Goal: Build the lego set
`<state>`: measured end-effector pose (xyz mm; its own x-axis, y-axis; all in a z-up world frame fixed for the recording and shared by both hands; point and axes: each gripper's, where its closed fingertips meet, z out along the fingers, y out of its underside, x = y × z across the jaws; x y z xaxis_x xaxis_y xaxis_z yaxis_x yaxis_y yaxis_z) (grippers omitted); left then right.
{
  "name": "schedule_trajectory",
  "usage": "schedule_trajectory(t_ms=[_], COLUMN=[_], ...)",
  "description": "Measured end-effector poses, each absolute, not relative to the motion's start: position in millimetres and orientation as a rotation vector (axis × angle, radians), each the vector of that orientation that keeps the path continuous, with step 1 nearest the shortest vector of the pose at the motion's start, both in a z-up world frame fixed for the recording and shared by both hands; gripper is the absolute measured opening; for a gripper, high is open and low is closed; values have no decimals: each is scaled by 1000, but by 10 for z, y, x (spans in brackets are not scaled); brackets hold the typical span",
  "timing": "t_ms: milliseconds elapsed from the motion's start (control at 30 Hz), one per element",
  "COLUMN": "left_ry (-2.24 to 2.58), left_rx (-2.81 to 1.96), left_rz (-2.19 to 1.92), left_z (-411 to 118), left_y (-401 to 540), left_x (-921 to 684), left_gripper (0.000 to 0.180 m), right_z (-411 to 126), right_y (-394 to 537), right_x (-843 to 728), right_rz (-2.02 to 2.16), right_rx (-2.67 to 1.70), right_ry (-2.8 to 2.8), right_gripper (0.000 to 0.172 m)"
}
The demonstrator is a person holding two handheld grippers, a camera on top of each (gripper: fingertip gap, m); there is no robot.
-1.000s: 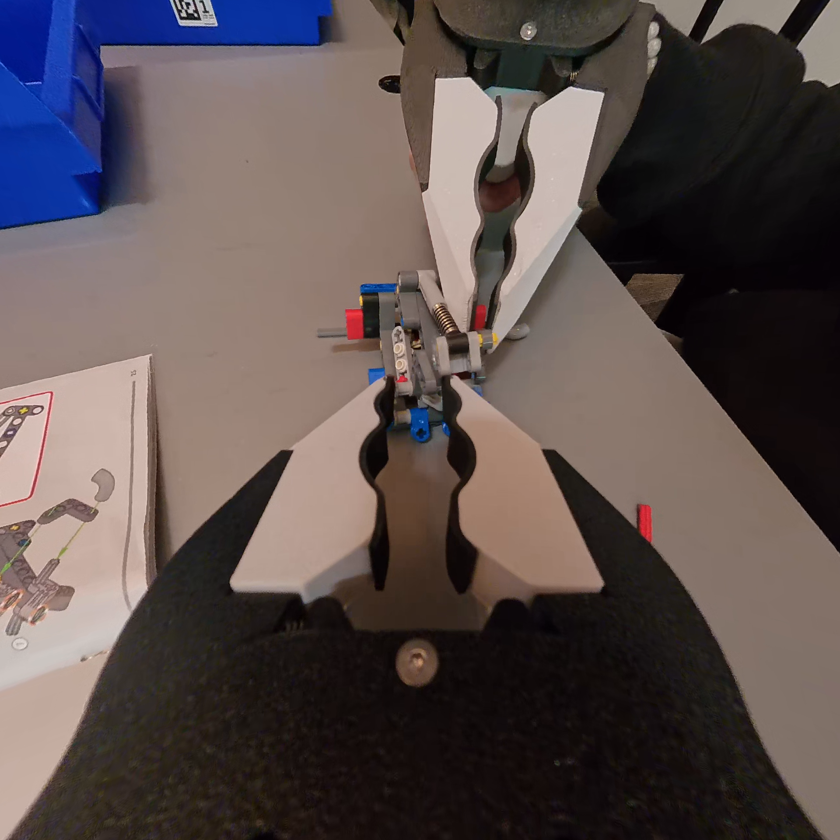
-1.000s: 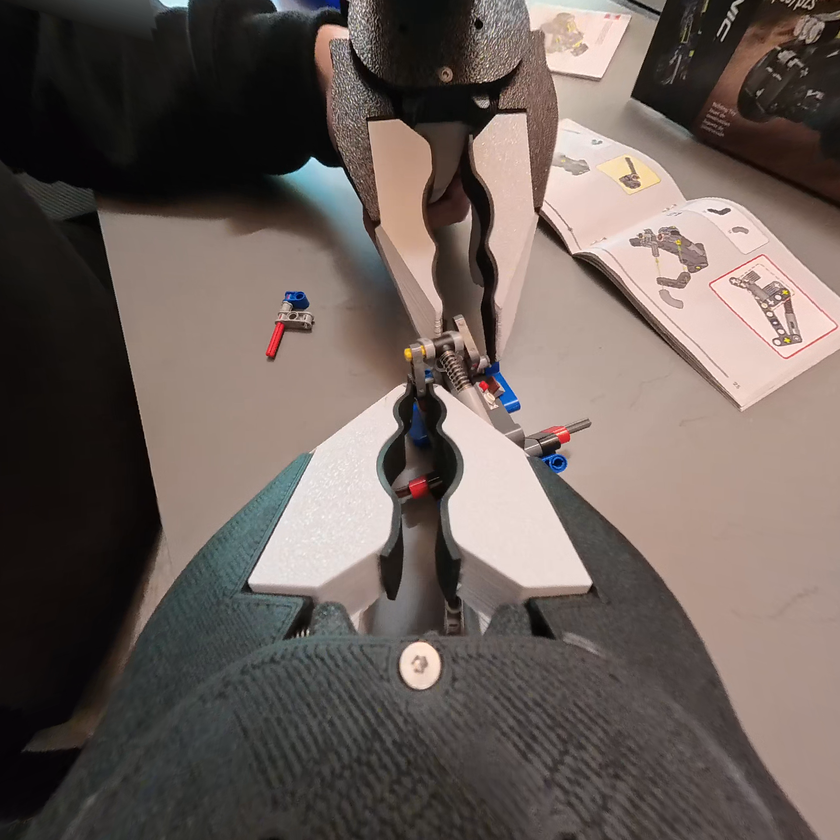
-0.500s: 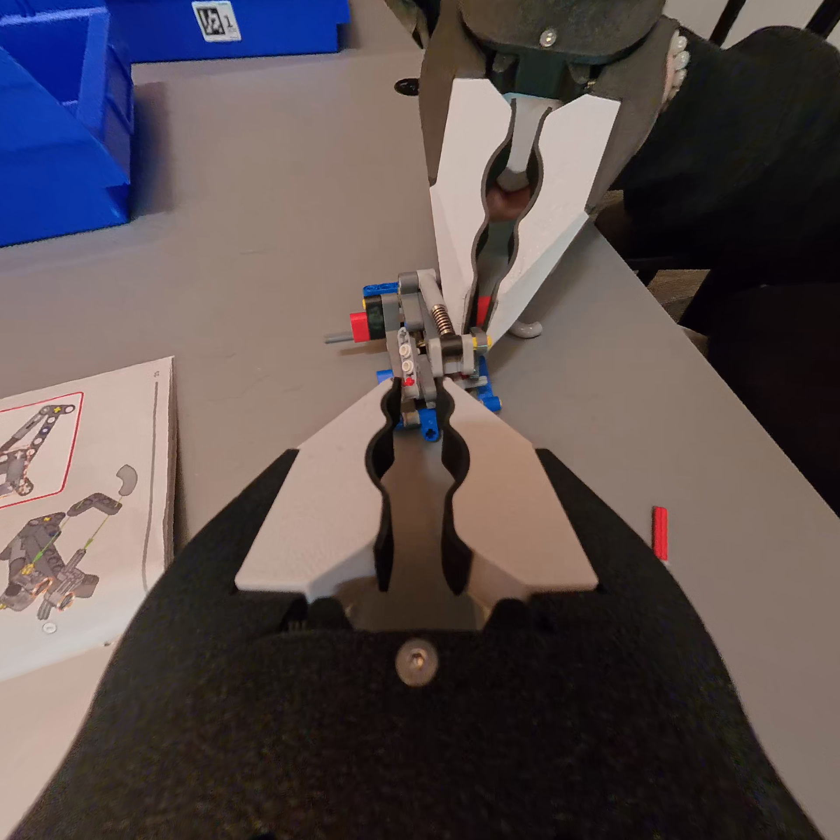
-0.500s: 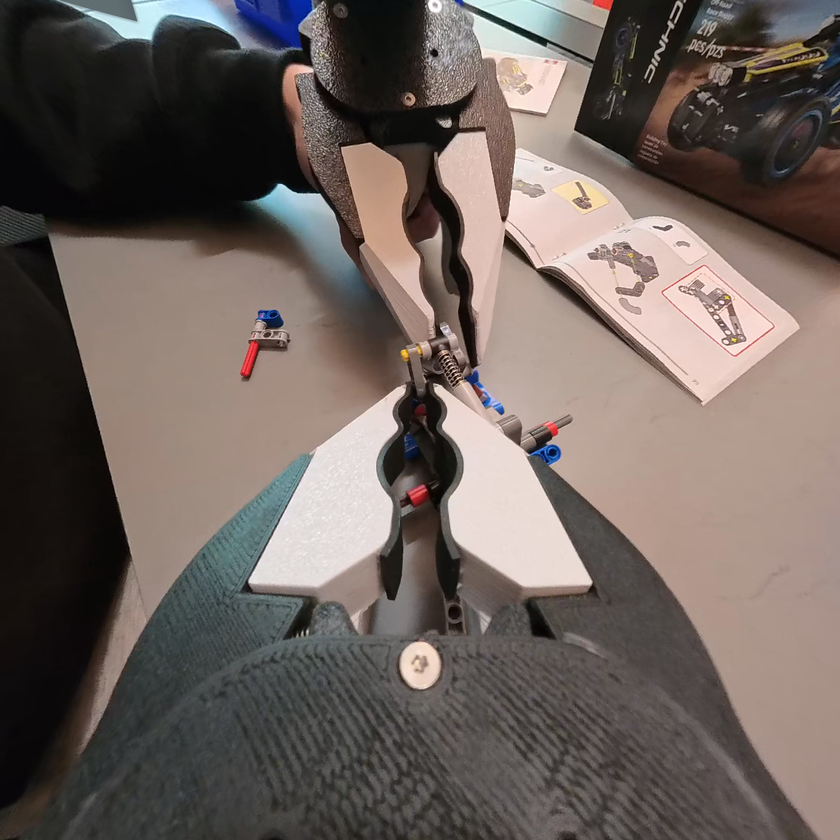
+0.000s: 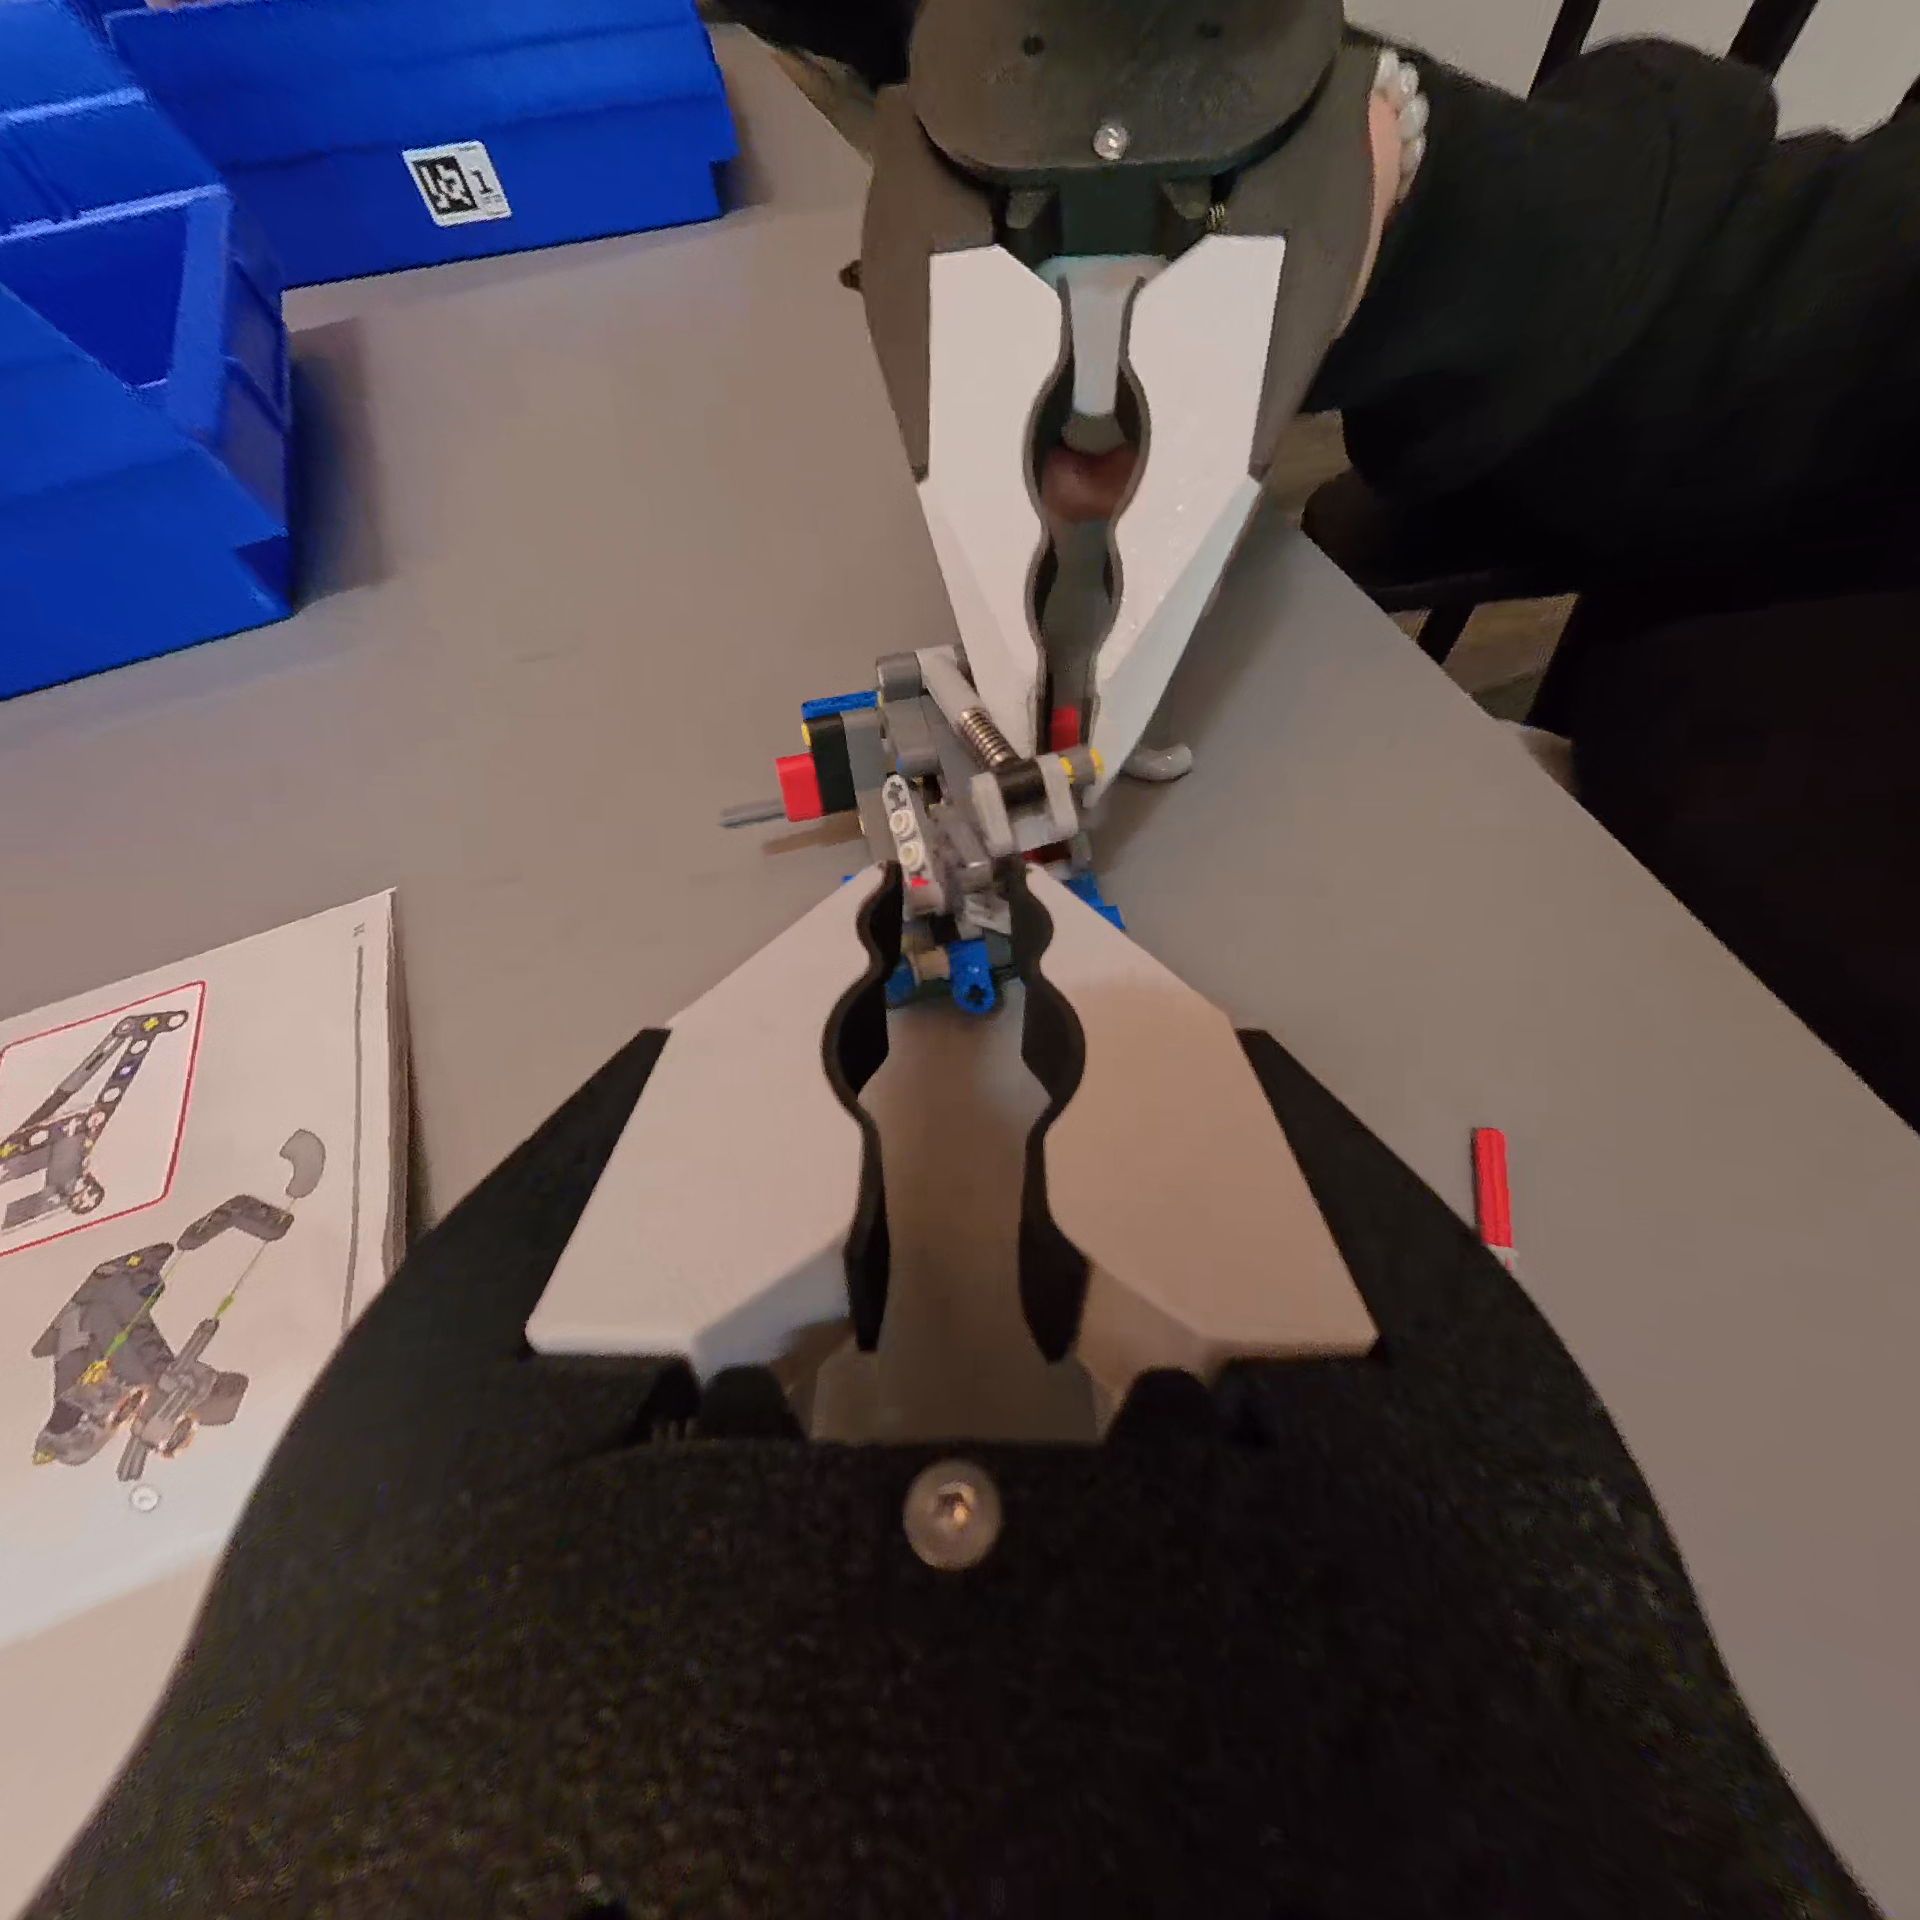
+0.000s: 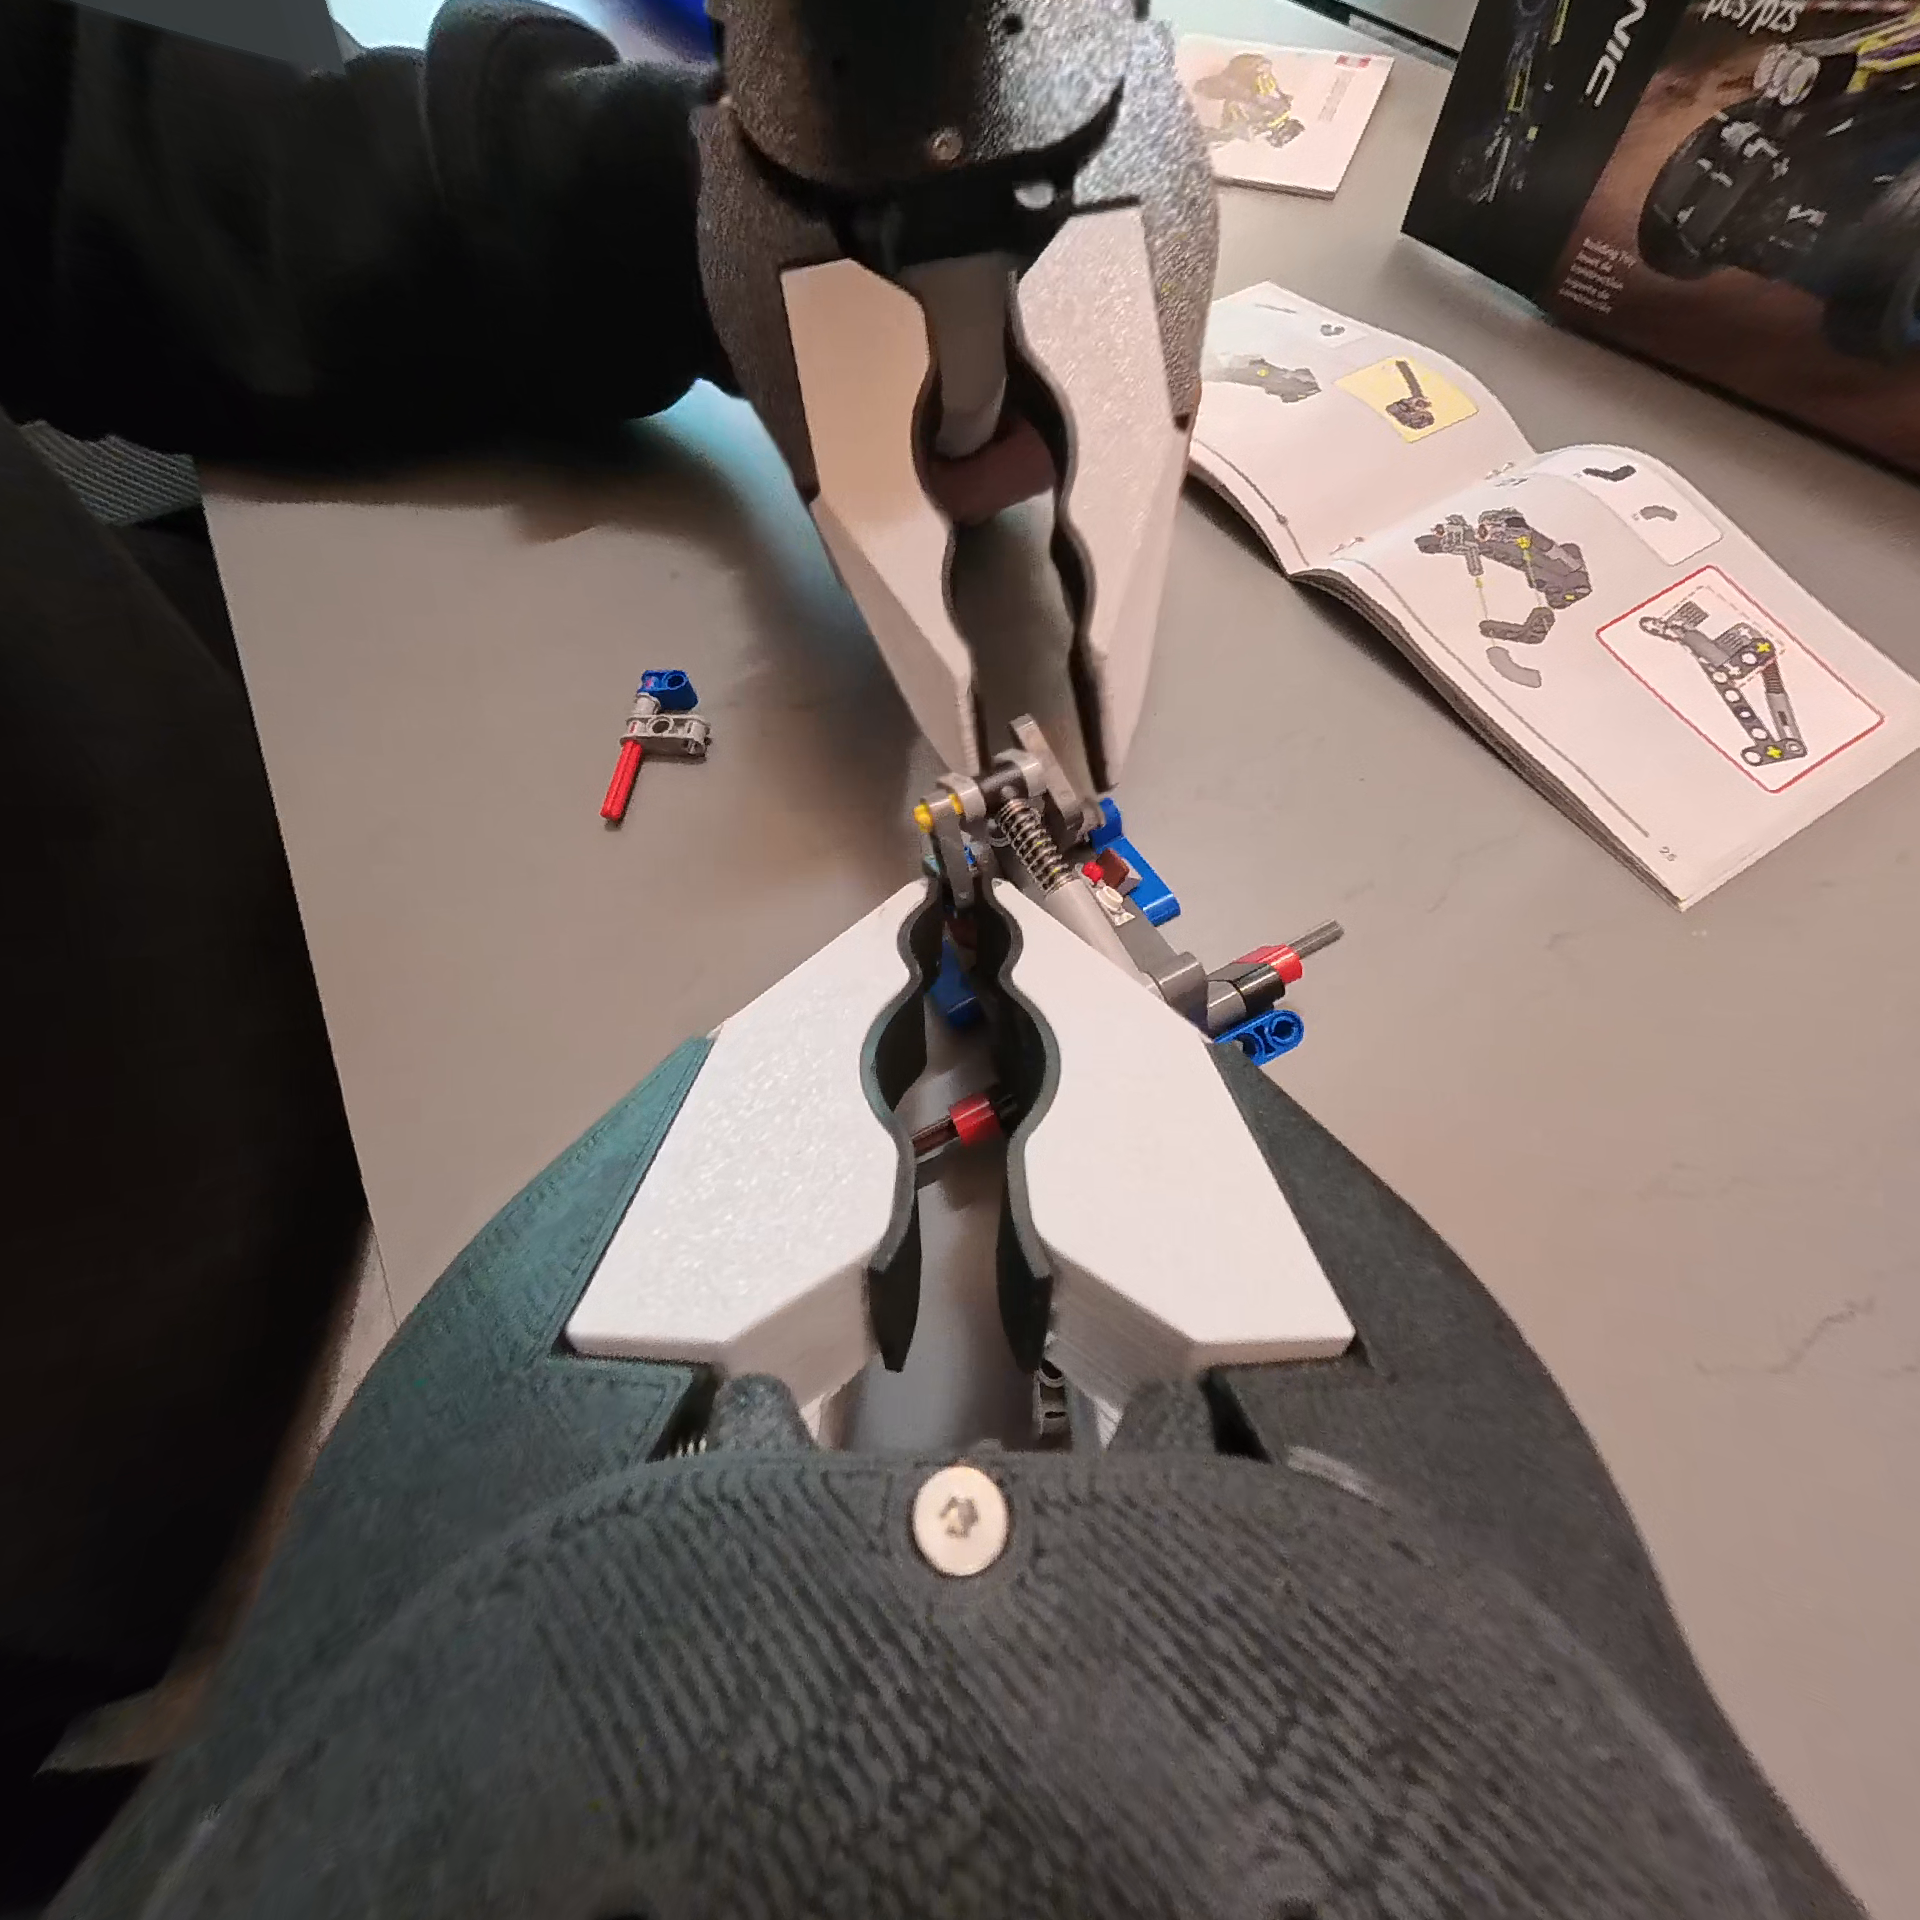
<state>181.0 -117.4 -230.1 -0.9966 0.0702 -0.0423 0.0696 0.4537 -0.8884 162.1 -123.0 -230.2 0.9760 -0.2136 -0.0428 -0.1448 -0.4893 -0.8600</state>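
Two grippers meet on one small brick model [image 5: 935,800] of grey, blue and red parts with a metal spring, which stands on the grey table [image 5: 582,582]. The left gripper [image 5: 951,899] pinches the grey beams at the near end of the model, its pads pressed on both sides, probably to keep it steady. The right gripper [image 6: 961,899] is closed on a thin grey lever at the opposite end, just beside the spring, and a short red-tipped axle [image 6: 961,1122] lies across farther back between its fingers. Well to the left of the right gripper lies a loose red and blue piece [image 6: 649,738]; to its right lies an open instruction booklet [image 6: 1558,582], and a printed box [image 6: 1683,156] stands beyond.
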Motion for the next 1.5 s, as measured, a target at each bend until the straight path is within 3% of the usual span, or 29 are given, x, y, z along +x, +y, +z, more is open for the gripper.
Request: schedule_trajectory(t_ms=[767,1067,1500], left_ry=[-2874,-3157,-3306], left_rx=[-699,-1172,-1805], left_rz=[1740,1623,1574], left_z=[-2405,-2508,-2519], left_y=[-1188,-1165,-1106], left_x=[1720,1709,1692], left_gripper=[20,38,27], right_z=[-2343,-2345,-2337], right_y=[-1227,-1239,-1239], right_x=[1582,1576,1555], right_rz=[-19,-7,-15], right_rx=[-2091,-2094,-2154], right_ry=[228,215,173], right_gripper=[3,4,3])
